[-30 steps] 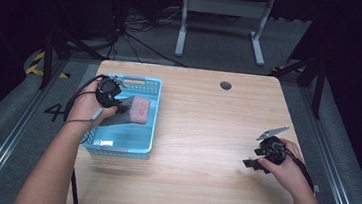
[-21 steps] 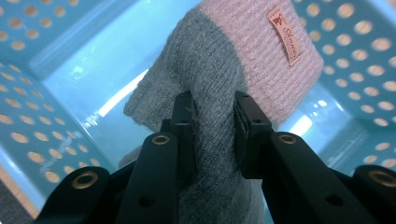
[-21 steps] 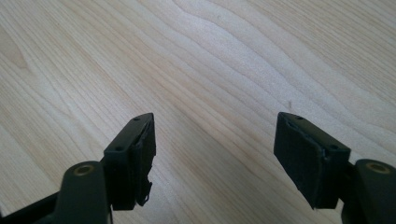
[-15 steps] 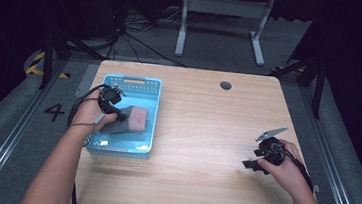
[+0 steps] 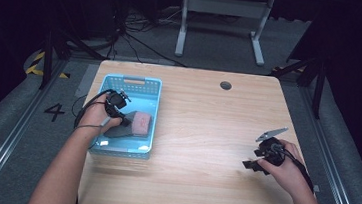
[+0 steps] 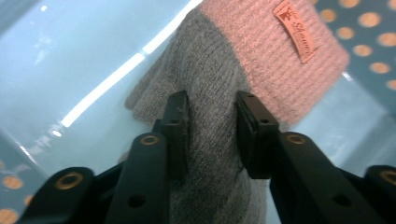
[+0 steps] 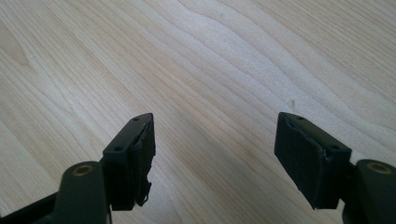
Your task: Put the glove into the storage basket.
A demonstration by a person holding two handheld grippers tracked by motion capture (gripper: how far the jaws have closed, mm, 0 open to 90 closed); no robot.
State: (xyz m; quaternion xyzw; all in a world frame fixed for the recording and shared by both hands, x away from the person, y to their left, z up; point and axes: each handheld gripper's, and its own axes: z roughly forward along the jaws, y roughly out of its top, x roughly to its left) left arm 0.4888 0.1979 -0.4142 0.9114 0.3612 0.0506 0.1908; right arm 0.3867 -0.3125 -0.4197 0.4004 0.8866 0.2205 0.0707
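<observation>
Jaws of the left gripper stand part open astride the grey half of a knitted sock, the fabric between the pads but not pinched; they have just been opening, which reads as letting the sock go where it lies. The sock, grey with a pink cuff, rests flat on the floor of the blue basket, toward its near right corner. Basket walls hem the gripper in on its left. Well to the right of the basket, the right gripper hangs idle over bare counter, jaws wide apart with nothing between them.
</observation>
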